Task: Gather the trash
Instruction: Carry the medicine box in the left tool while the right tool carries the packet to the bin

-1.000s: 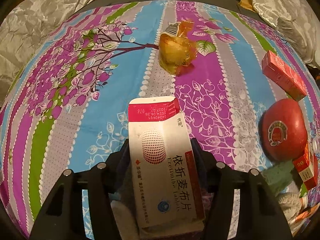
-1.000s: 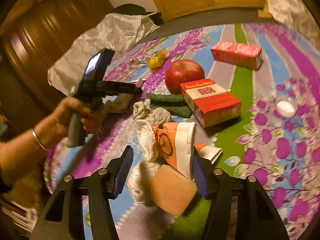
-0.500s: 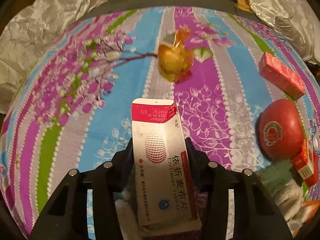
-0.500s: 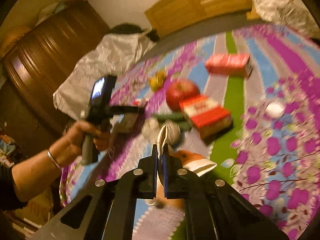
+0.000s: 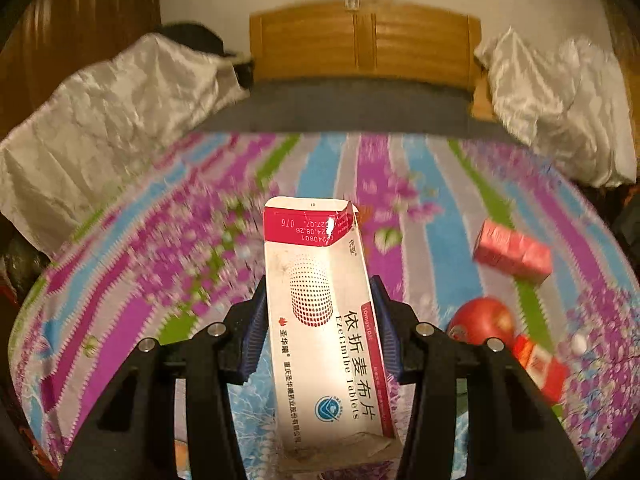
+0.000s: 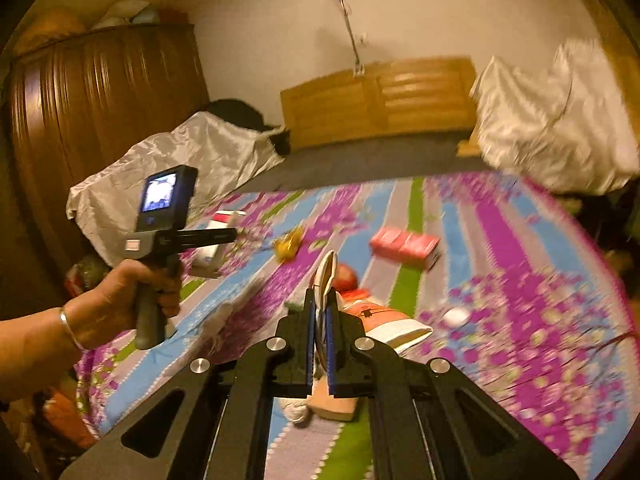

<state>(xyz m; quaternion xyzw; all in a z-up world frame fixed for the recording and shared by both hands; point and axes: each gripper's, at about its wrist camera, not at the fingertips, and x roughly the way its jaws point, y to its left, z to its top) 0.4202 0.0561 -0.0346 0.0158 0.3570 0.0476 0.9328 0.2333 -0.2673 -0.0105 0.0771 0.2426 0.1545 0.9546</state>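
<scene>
A white-and-red tablet box (image 5: 324, 320) was gripped by the left gripper (image 5: 320, 340), long axis running up the frame. A flattened white wrapper (image 6: 325, 280) was pinched edge-on in the right gripper (image 6: 319, 344); no bin was seen, so which hand lay nearer could not be told

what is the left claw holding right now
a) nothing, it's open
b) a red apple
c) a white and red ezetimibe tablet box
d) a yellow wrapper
c, the left claw has its blue pads pressed against both sides of the white and red ezetimibe tablet box, while the red apple sits apart on the striped floral cloth.
</scene>
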